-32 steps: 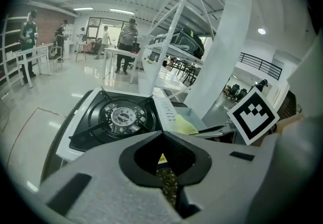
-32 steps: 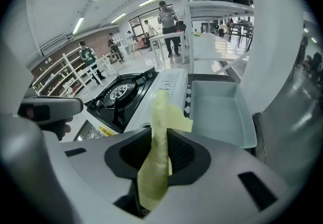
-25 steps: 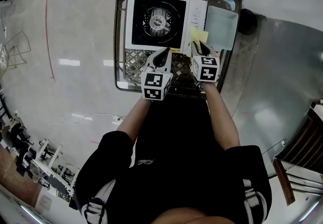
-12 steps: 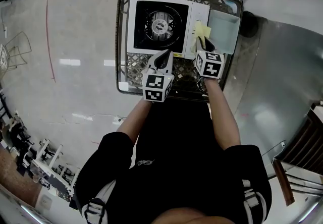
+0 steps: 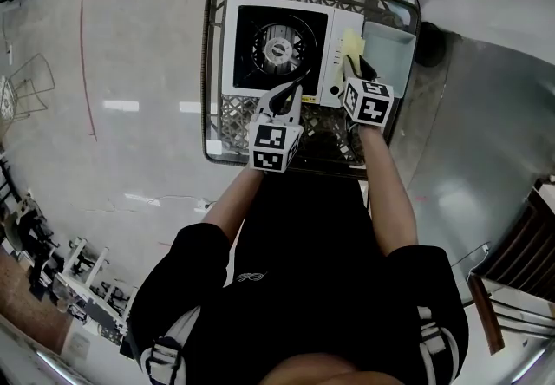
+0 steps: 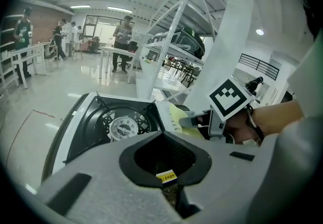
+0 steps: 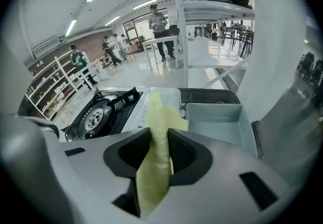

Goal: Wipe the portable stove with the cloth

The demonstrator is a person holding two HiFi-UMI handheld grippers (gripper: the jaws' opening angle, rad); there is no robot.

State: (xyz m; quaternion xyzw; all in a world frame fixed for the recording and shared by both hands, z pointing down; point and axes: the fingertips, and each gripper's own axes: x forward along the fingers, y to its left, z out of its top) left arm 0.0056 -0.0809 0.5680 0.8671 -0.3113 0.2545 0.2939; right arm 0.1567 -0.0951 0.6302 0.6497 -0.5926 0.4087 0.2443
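Note:
The white portable stove (image 5: 277, 45) with its black burner well sits in a wire cart. My right gripper (image 5: 355, 68) holds the yellow cloth (image 5: 353, 43) on the stove's right control strip; its jaws are opening, and the cloth (image 7: 156, 137) still stands pinched between the pads. In the right gripper view the stove (image 7: 101, 114) lies to the left of the cloth. My left gripper (image 5: 291, 90) is shut and empty, hovering at the stove's near edge. The left gripper view shows the burner (image 6: 121, 127) and the right gripper (image 6: 191, 120) with the cloth (image 6: 177, 116).
A pale grey-blue tray (image 5: 388, 49) lies in the cart right of the stove, close to the cloth. The cart's wire rim (image 5: 208, 71) surrounds both. A metal surface (image 5: 486, 114) lies to the right, shiny floor to the left. People stand far off in the room.
My right gripper has slid the cloth away from the person along the stove's right strip, toward the far end. The left gripper has stayed by the stove's near edge.

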